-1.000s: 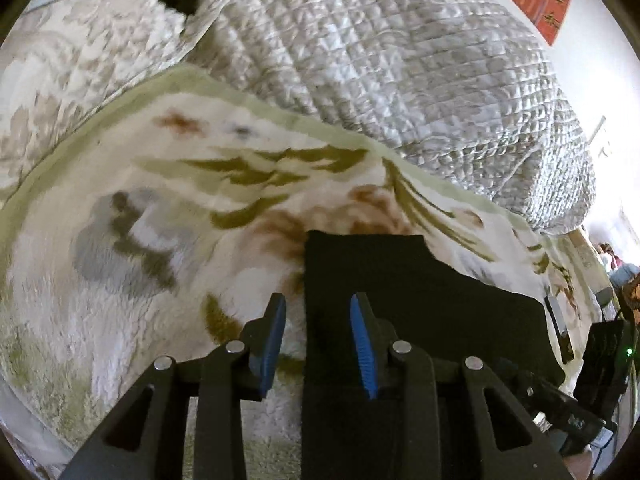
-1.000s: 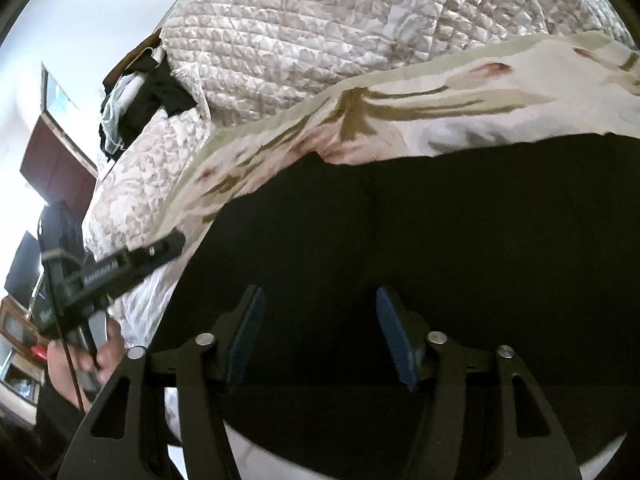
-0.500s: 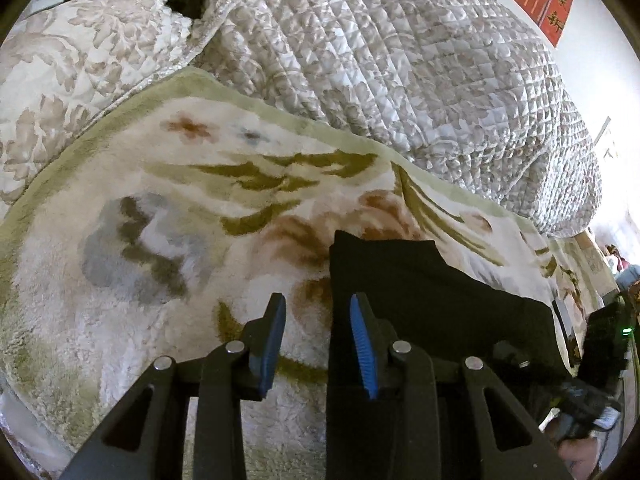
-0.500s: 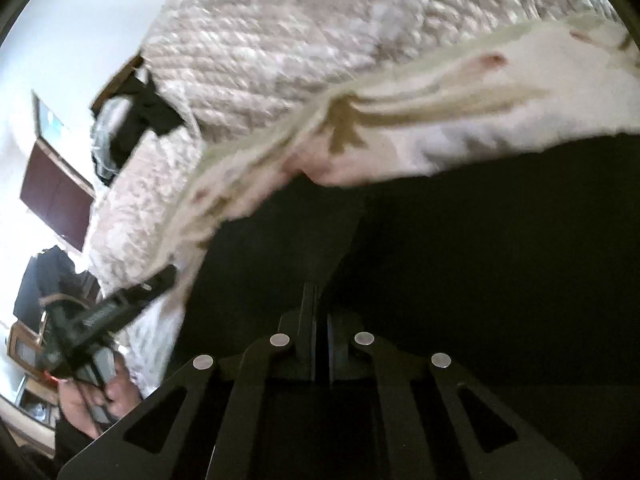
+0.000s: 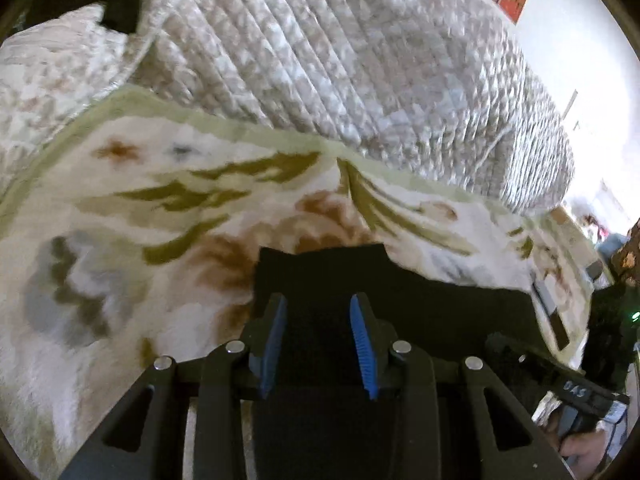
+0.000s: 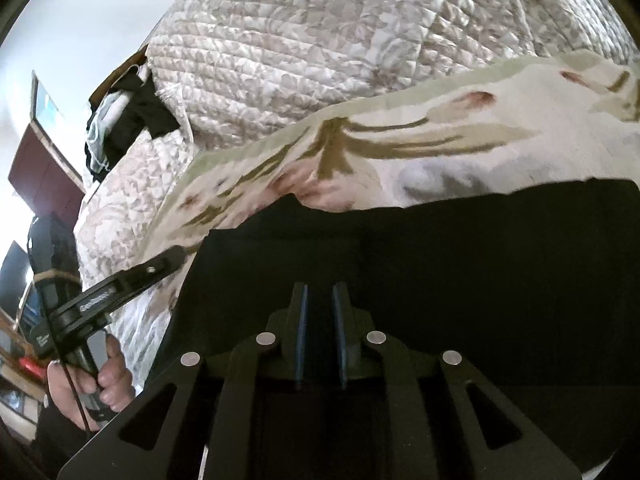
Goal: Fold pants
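Behind everything rises one bulky quilted beige-and-white comforter (image 5: pixel 360 64), bunched along the far side of one fluffy cream blanket with olive and rust floral print (image 5: pixel 132 216) that covers the bed. One pair of black fabric pants (image 6: pixel 460 248) lies flat on that blanket, spreading across the lower part of both wrist views. The left gripper (image 5: pixel 318 340) hovers over a squared end of the pants, its two blue-padded fingers (image 5: pixel 362 344) spread apart with dark cloth showing between them and nothing pinched. The right gripper (image 6: pixel 320 320) sits low over the broad black panel, its two fingers drawn near each other with a narrow slot left between; whether cloth is caught there cannot be told. One bare hand (image 6: pixel 86 388) grips the left tool's handle.
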A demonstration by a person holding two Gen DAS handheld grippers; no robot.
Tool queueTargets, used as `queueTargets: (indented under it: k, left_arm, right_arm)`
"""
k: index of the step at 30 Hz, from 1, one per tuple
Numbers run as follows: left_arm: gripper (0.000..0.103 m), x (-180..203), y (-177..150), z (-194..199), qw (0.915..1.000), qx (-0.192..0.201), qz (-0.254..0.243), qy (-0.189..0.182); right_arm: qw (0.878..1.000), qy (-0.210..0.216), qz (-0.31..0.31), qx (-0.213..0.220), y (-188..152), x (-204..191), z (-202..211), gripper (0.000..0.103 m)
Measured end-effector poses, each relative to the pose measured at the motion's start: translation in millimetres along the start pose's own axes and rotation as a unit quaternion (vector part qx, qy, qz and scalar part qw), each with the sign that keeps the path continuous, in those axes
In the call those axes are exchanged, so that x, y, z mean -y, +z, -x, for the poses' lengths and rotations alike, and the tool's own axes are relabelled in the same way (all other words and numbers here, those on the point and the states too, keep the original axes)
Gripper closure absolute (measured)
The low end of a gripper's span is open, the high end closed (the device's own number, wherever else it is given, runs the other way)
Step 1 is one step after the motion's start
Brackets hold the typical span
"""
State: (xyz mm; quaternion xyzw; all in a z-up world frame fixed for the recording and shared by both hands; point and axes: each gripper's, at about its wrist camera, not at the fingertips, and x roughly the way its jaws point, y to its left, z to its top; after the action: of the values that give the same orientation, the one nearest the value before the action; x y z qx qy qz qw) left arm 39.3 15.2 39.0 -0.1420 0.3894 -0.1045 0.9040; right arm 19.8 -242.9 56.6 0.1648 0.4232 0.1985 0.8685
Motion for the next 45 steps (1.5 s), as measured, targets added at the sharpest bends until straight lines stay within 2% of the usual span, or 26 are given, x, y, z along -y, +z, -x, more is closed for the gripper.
queueTargets:
  k: [2, 3, 5, 10, 16, 20, 26, 30, 31, 39, 45]
  left_arm:
    - [0.067, 1.1, -3.5, -18.3, 0.9989, -0.037, -0.010, 0.028]
    - [0.067, -0.7, -6.4, -25.2, 0.9984, -0.047, -0.010, 0.031]
    - [0.067, 0.1, -7.3, -22.3, 0.9986, -0.039, -0.015, 0.032]
    - [0.067, -1.4, -12.4, -9.6, 0.9993, -0.031, -0.004, 0.018]
    - [0.067, 9.3, -37.5, 21.9, 0.9997, -0.013, -0.019, 0.007]
    - [0.067, 16.6, -61.0, 34.6, 0.9994, -0.017, -0.030, 0.001]
    - [0.067, 22.8, -83.7, 49.2, 0.9990, -0.018, -0.042, 0.006]
    - [0.067, 20.1, -93.3, 54.0, 0.9991, -0.014, -0.038, 0.010]
    - [0.067, 20.3, -94.8, 55.1, 0.9991, -0.014, -0.038, 0.012]
    - [0.067, 18.7, -98.5, 58.0, 0.9991, -0.013, -0.038, 0.012]
    - [0.067, 21.8, -88.6, 54.4, 0.9984, -0.027, -0.040, 0.030]
  right_arm:
    - [1.000, -0.006, 0.010, -0.009, 6.0, -0.9, -11.0, 0.091]
    - [1.000, -0.011, 0.012, -0.014, 7.0, -0.1, -15.6, 0.091]
    - [0.998, -0.039, 0.005, -0.039, 11.3, 7.1, -31.7, 0.091]
    - [0.999, -0.035, 0.011, -0.018, 7.0, 7.0, -12.1, 0.091]
    - [0.999, -0.017, 0.044, -0.014, -31.2, -13.8, 17.1, 0.091]
    - [0.995, -0.021, 0.085, -0.036, -65.6, -21.7, 17.4, 0.091]
    - [0.994, -0.034, 0.099, -0.021, -70.9, -30.0, 38.6, 0.091]
    - [0.993, -0.036, 0.109, -0.037, -84.0, -31.9, 33.3, 0.091]
    - [0.993, -0.034, 0.108, -0.028, -86.8, -31.1, 34.5, 0.091]
    - [0.994, -0.036, 0.099, -0.025, -79.0, -34.8, 41.7, 0.091]
    - [0.995, -0.038, 0.095, -0.015, -52.7, -39.2, 26.9, 0.091]
